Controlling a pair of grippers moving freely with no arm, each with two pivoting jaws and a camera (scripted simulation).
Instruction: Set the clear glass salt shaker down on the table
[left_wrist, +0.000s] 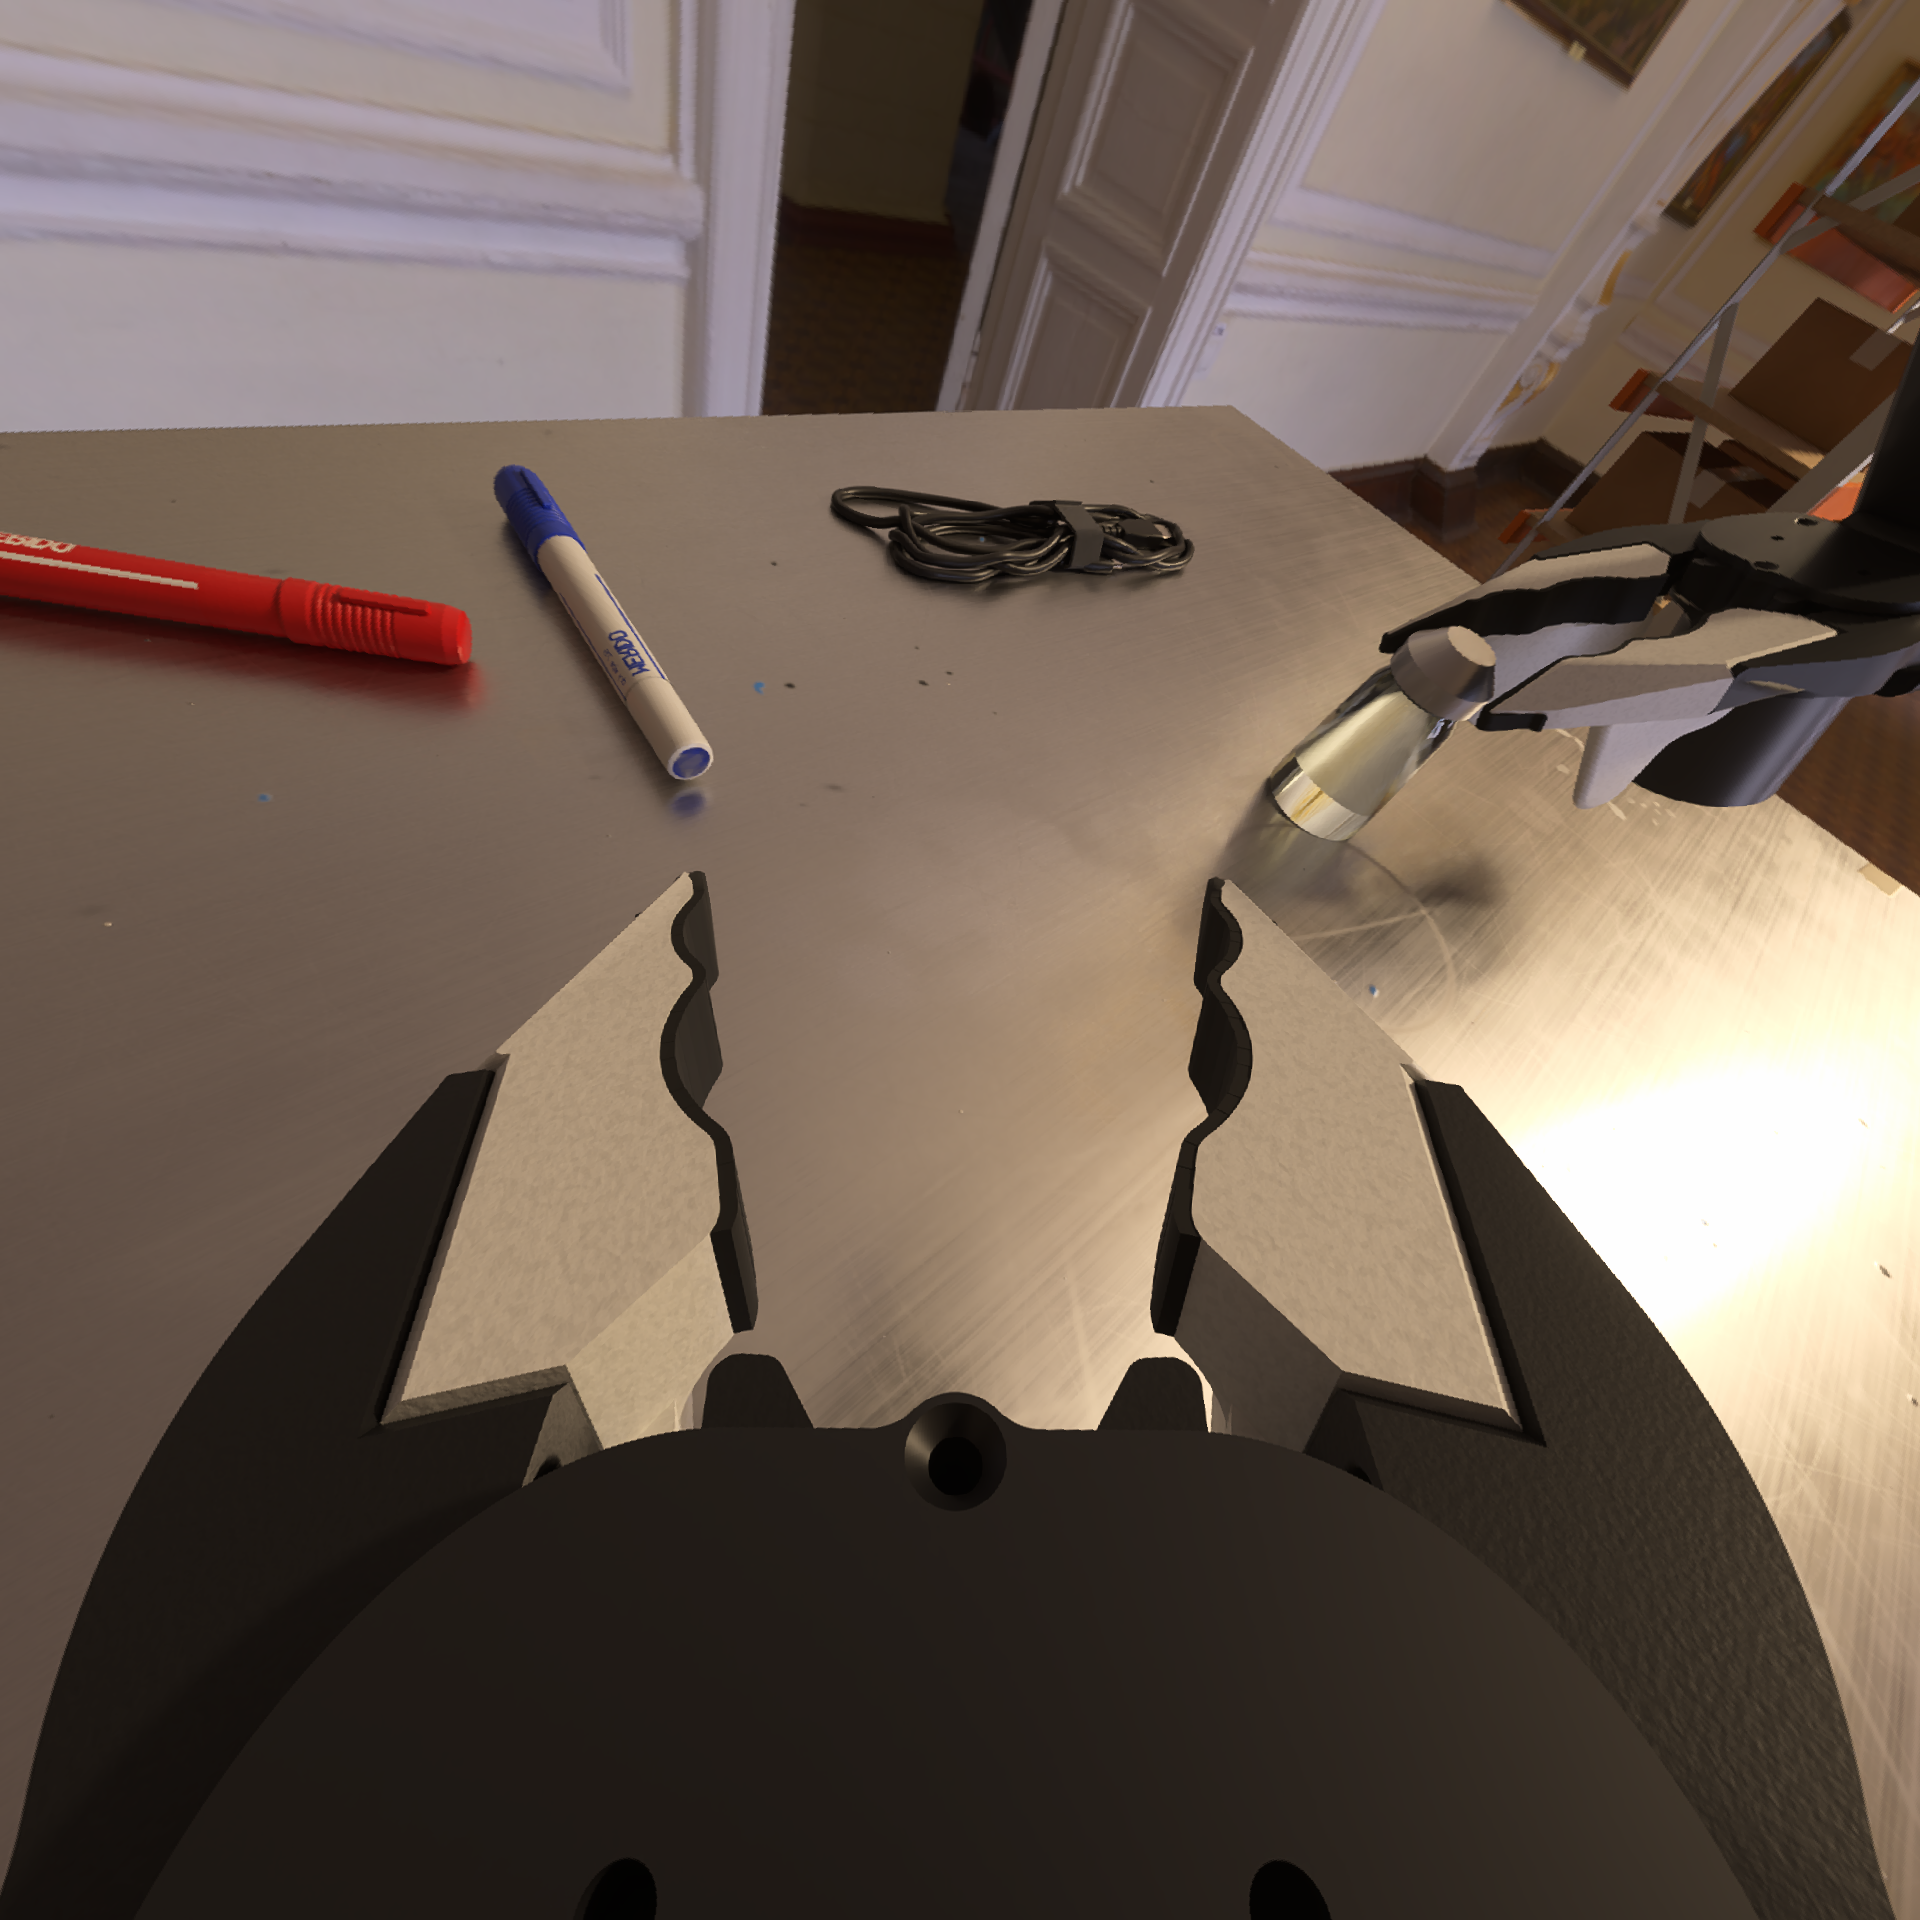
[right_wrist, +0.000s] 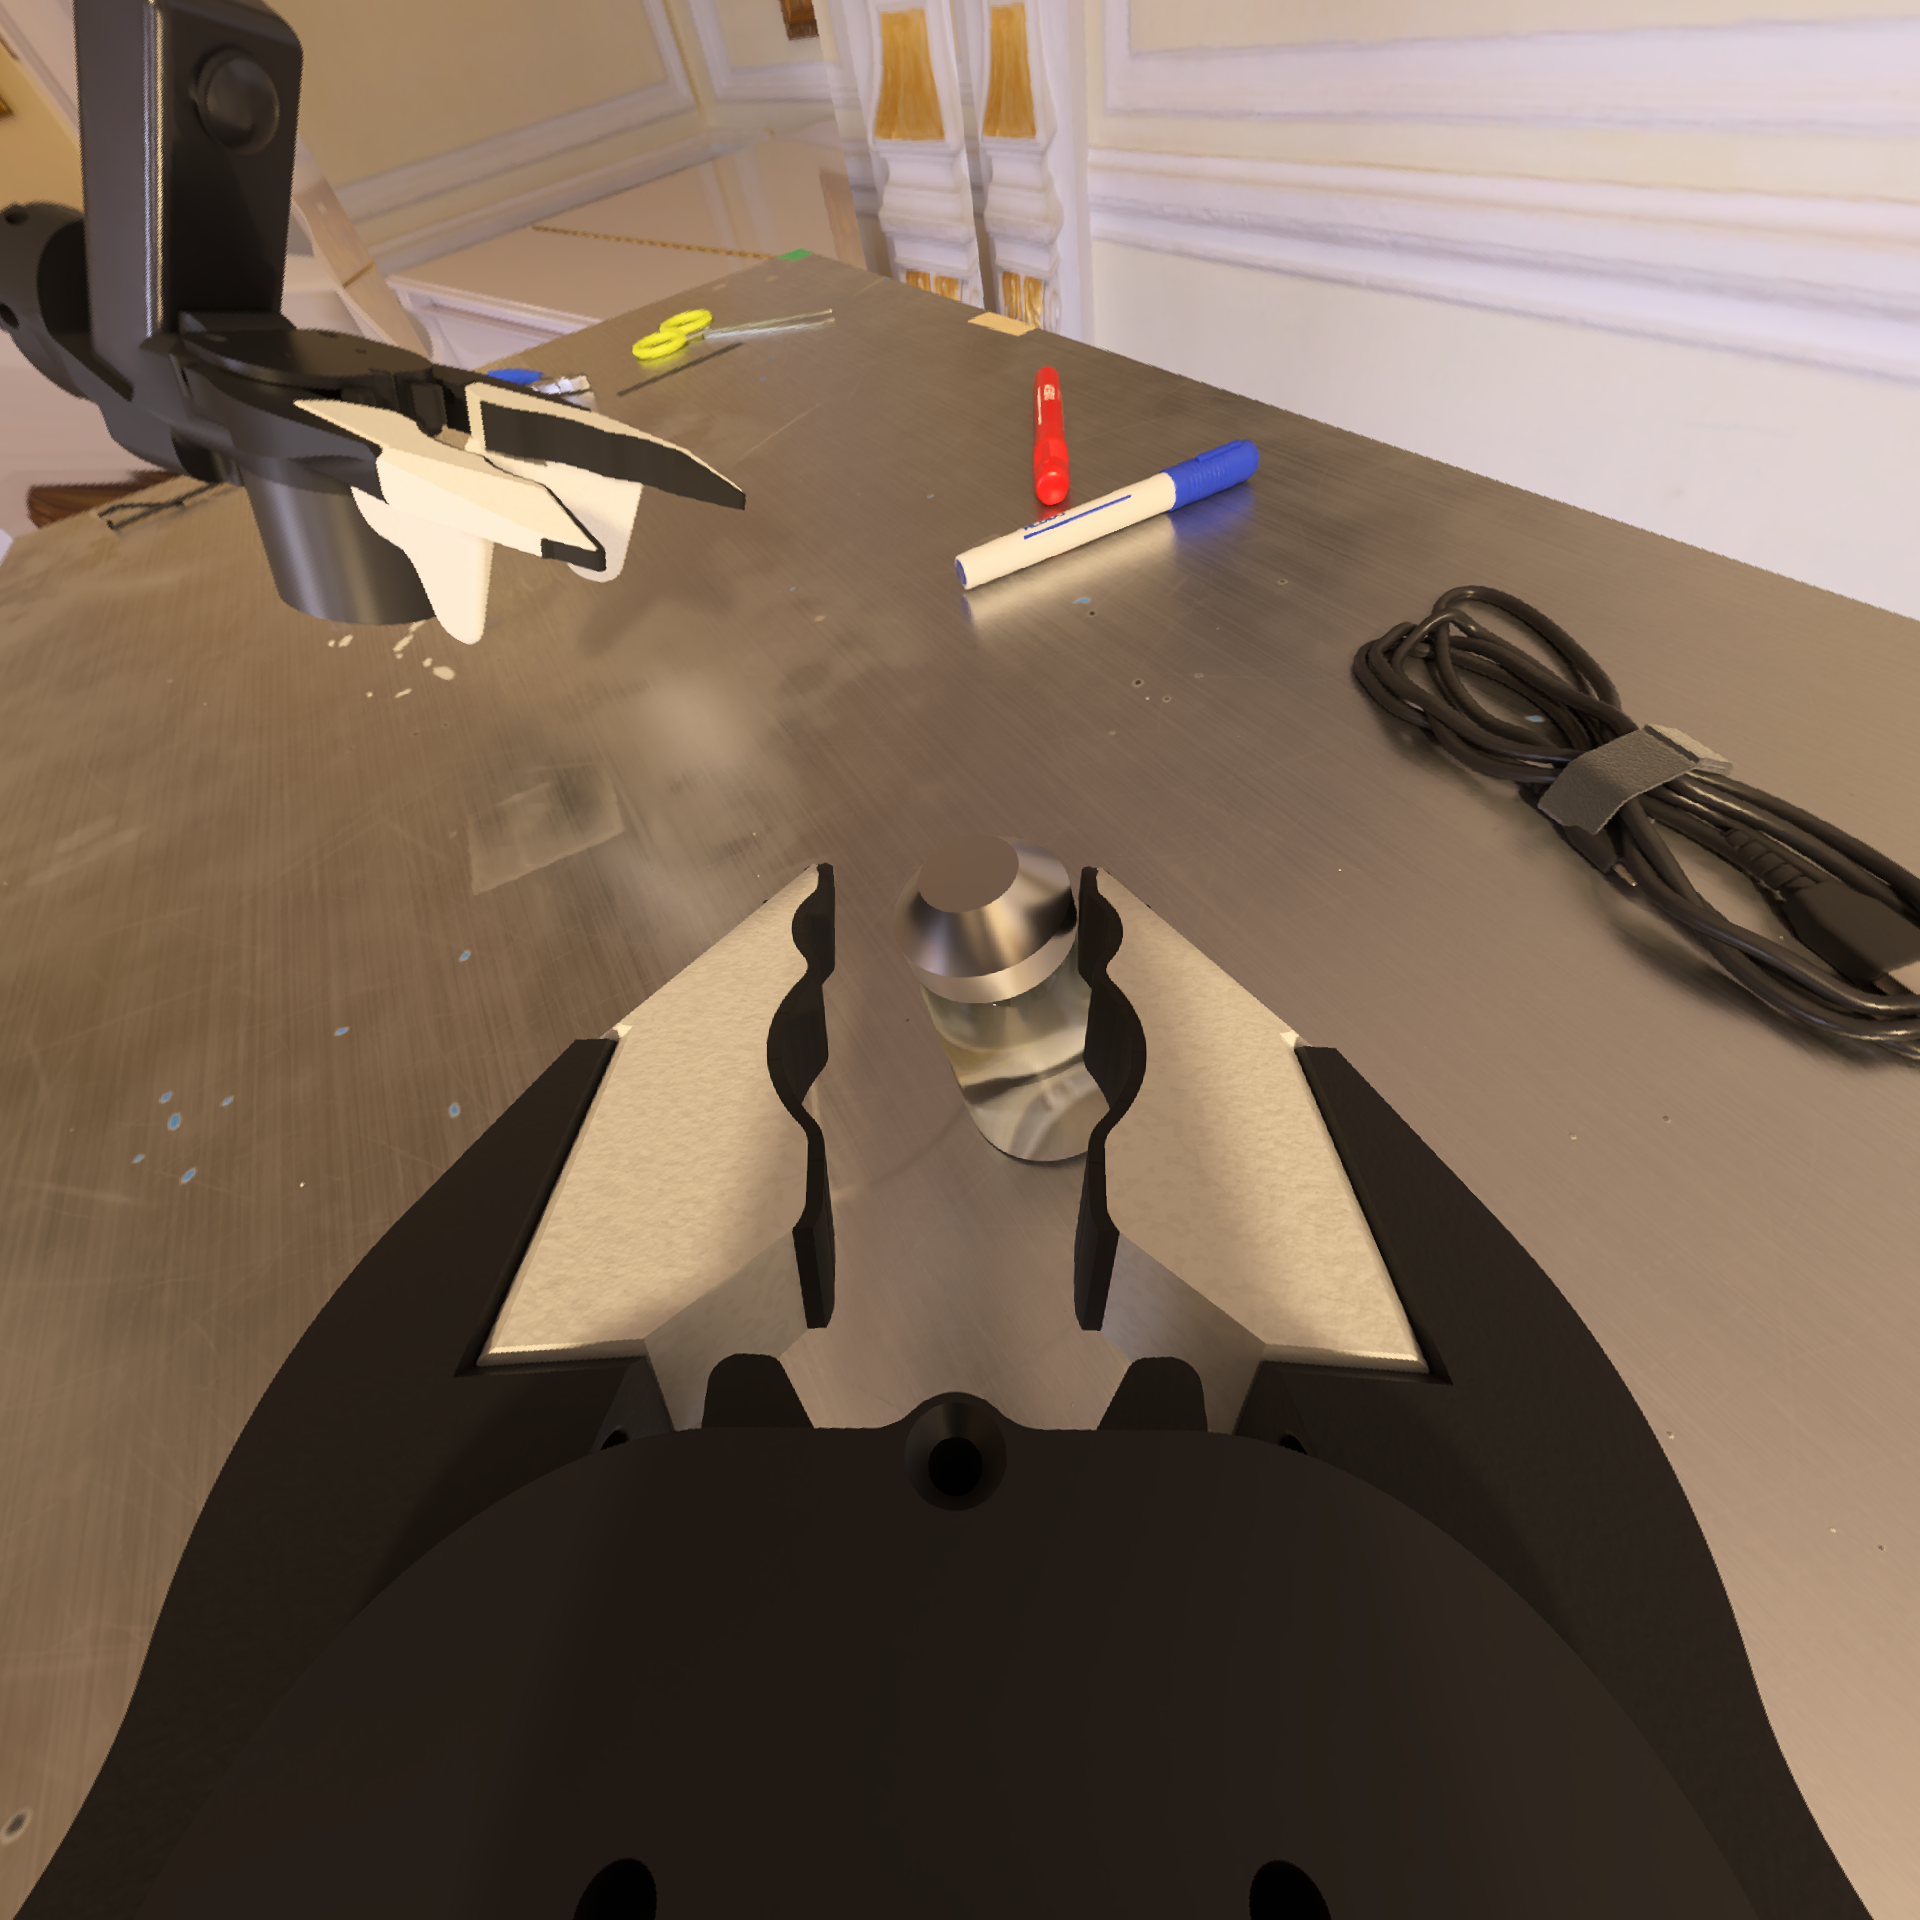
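Table (right_wrist: 1351, 1299): brushed metal, slick – a poor footing.
Cord (right_wrist: 1621, 790): coiled nearby, clear of the drop.
Right gripper (right_wrist: 956, 883): fingers apart around the shaker's neck, one touching.
Left gripper (left_wrist: 956, 883): spread, empty.
Shaker (right_wrist: 1003, 997): tilted, base at the table – likely topples if released crooked.
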